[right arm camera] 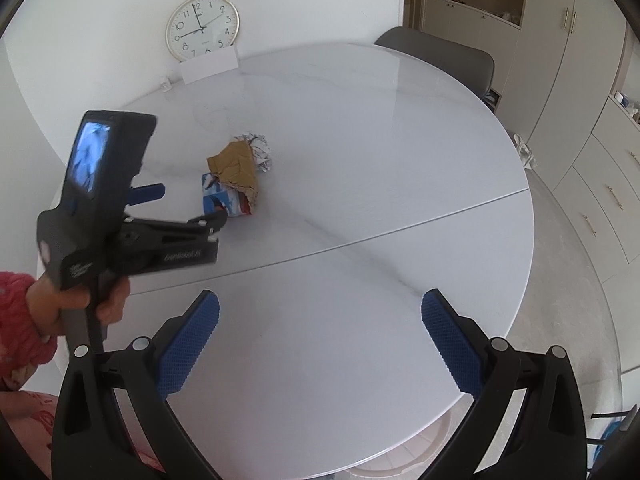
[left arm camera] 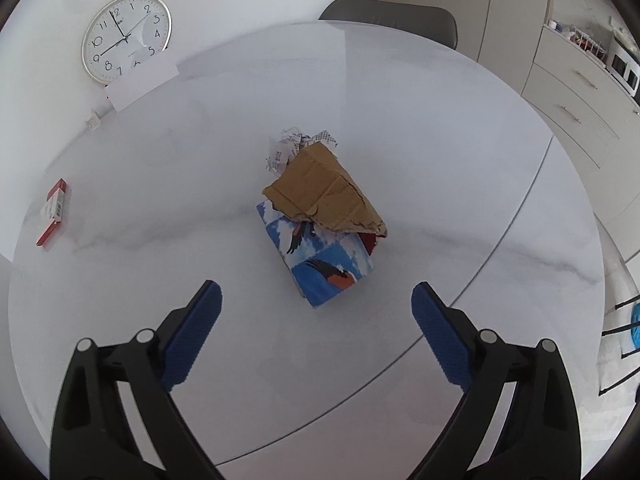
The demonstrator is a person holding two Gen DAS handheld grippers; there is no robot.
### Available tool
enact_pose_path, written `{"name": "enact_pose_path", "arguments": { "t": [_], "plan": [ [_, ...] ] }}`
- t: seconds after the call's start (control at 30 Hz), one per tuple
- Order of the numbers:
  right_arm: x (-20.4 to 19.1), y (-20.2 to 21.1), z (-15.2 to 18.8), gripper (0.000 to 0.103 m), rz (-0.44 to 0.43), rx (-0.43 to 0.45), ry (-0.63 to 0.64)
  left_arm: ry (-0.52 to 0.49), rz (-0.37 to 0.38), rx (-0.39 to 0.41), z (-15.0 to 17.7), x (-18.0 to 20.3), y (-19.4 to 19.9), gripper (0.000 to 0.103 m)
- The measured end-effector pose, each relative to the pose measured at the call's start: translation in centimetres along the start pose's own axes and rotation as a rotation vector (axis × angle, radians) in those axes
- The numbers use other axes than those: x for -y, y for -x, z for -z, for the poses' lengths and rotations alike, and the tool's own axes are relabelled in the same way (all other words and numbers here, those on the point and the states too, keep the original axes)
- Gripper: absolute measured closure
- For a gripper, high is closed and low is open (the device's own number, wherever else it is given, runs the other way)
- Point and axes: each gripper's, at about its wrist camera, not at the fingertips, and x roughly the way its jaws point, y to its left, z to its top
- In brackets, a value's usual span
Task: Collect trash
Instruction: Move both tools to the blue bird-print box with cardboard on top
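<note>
1. Both pairs of jaws stand wide with nothing between them: the left gripper point(left arm camera: 316, 294) hangs just short of the trash pile, and the right gripper point(right arm camera: 320, 300) is over bare table point(right arm camera: 380, 160), well apart from the pile.
2. I count three pieces in the pile near the table's middle: one blue printed box point(left arm camera: 324, 268), one torn piece of brown cardboard point(left arm camera: 320, 196) lying on top of it, and one crumpled paper wad point(left arm camera: 292, 146) touching the cardboard's far edge.
3. One red and white pack point(left arm camera: 54, 212) lies alone toward the table's left edge in my left wrist view.
4. One wall clock point(left arm camera: 126, 36) leans behind the table; a white card point(left arm camera: 142, 84) covers its lower rim.
5. One grey chair point(left arm camera: 392, 20) shows past the far edge, mostly hidden.
6. Cardboard hides much of the box's top; the print on the wad is too small to read.
7. From the right wrist view, a hand point(right arm camera: 80, 304) in a pink sleeve point(right arm camera: 18, 320) grips the left gripper's handle, tilted down toward the pile; one of its fingertips overlaps the box there, and I cannot tell whether it touches.
</note>
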Motion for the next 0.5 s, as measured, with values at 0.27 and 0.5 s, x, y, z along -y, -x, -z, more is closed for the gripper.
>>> {"name": "enact_pose_path", "arguments": {
  "t": [0.27,0.5],
  "plan": [
    [1.2,-2.3,-0.2,0.003,-0.019,-0.043,-0.023,0.073,0.037,-0.046,-1.2,-1.4,-2.9,0.021],
    [1.1,-4.7,-2.0,0.003,-0.039,-0.067,0.009,0.079,0.089,-0.084,-1.8,-1.5,-4.8,0.035]
  ]
}}
